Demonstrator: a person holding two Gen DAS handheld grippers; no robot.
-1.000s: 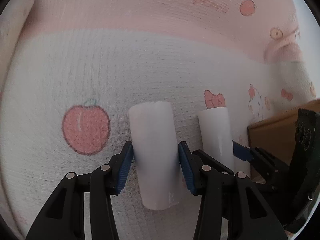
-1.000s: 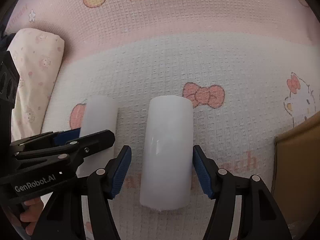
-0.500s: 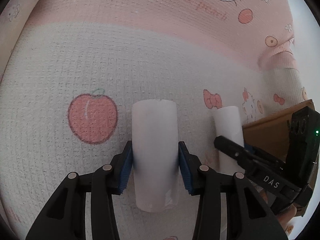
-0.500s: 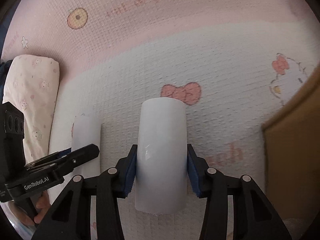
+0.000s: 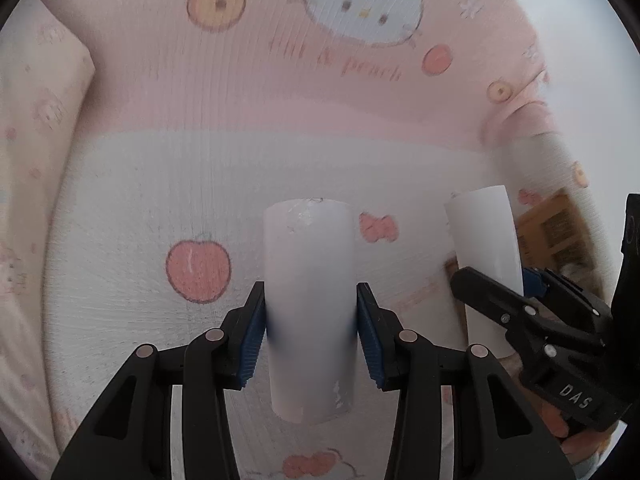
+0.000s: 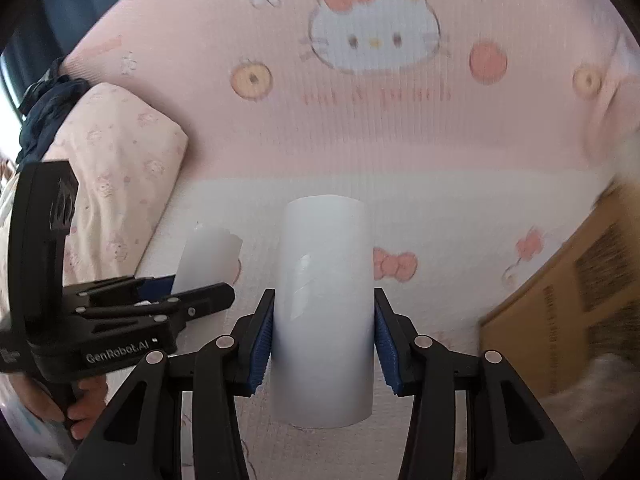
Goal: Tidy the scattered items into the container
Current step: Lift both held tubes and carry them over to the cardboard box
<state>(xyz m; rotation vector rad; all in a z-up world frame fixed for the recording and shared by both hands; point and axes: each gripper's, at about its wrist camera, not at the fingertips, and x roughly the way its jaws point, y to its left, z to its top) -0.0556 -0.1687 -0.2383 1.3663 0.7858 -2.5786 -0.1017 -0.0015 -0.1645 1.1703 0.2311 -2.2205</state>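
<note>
My left gripper point(image 5: 310, 330) is shut on a white roll point(image 5: 309, 300) and holds it above the pink and white blanket point(image 5: 200, 140). My right gripper point(image 6: 323, 340) is shut on a second white roll point(image 6: 323, 300), also lifted off the blanket. In the left wrist view the right gripper point(image 5: 532, 308) and its roll point(image 5: 484, 236) show at the right. In the right wrist view the left gripper point(image 6: 132, 308) and its roll point(image 6: 208, 256) show at the left. A cardboard box point(image 6: 568, 288) stands at the right; it also shows in the left wrist view point(image 5: 552, 228).
A cream patterned pillow point(image 6: 116, 184) lies at the left of the blanket, with dark blue cloth point(image 6: 52, 100) behind it. The pillow also shows in the left wrist view point(image 5: 32, 128). The blanket point(image 6: 400, 140) bears cat, bow and peach prints.
Both grippers closed on their rolls and have lifted them up off the blanket. The view now takes in more of the far blanket and the box.
</note>
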